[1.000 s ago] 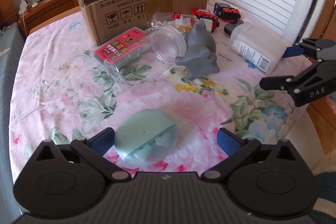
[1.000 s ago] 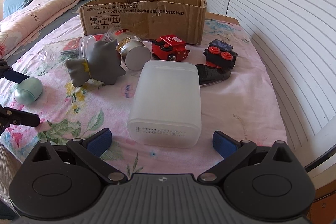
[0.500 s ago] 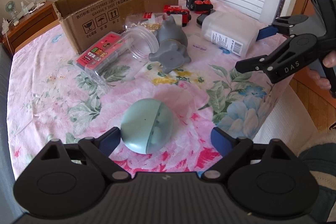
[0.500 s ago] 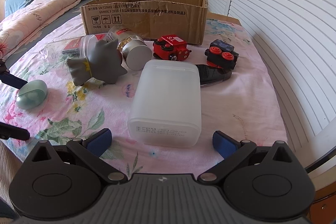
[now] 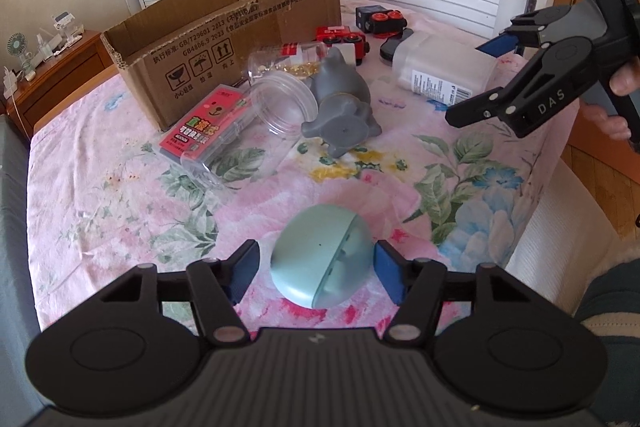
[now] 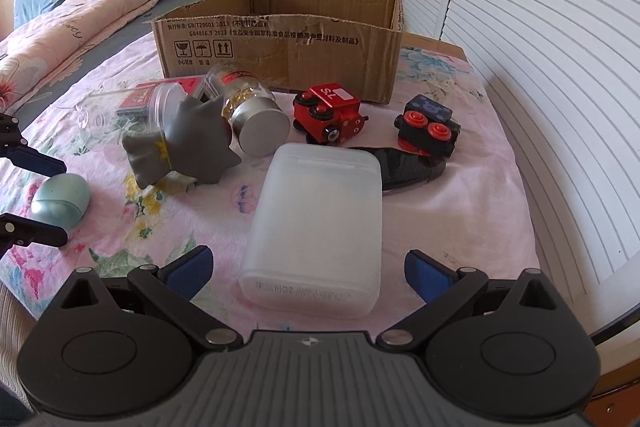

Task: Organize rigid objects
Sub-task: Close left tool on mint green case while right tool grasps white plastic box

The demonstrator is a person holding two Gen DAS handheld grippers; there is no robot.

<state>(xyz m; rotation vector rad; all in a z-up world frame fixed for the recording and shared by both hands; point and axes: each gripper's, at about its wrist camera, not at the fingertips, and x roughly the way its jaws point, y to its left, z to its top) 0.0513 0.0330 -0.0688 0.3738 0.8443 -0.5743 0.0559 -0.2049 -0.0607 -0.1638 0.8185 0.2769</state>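
Observation:
A pale green egg-shaped case [image 5: 322,259] lies on the flowered bedspread between the fingers of my left gripper [image 5: 316,269]. The jaws are partly closed around it, the right pad about touching and a small gap at the left. The case also shows in the right wrist view [image 6: 60,201]. My right gripper [image 6: 308,267] is open, its fingers either side of the near end of a white translucent plastic box [image 6: 316,227]. An open cardboard box [image 6: 280,43] stands at the back.
Between the grippers and the cardboard box lie a grey plush toy [image 6: 184,143], a clear jar holding a pink pack [image 5: 236,127], a jar of yellow capsules [image 6: 252,115], a red toy train [image 6: 328,111], a dark toy car [image 6: 428,127] and a black flat object [image 6: 412,167].
My left gripper's fingers have narrowed around the green case and the view has swung right. My right gripper has held still over the white box.

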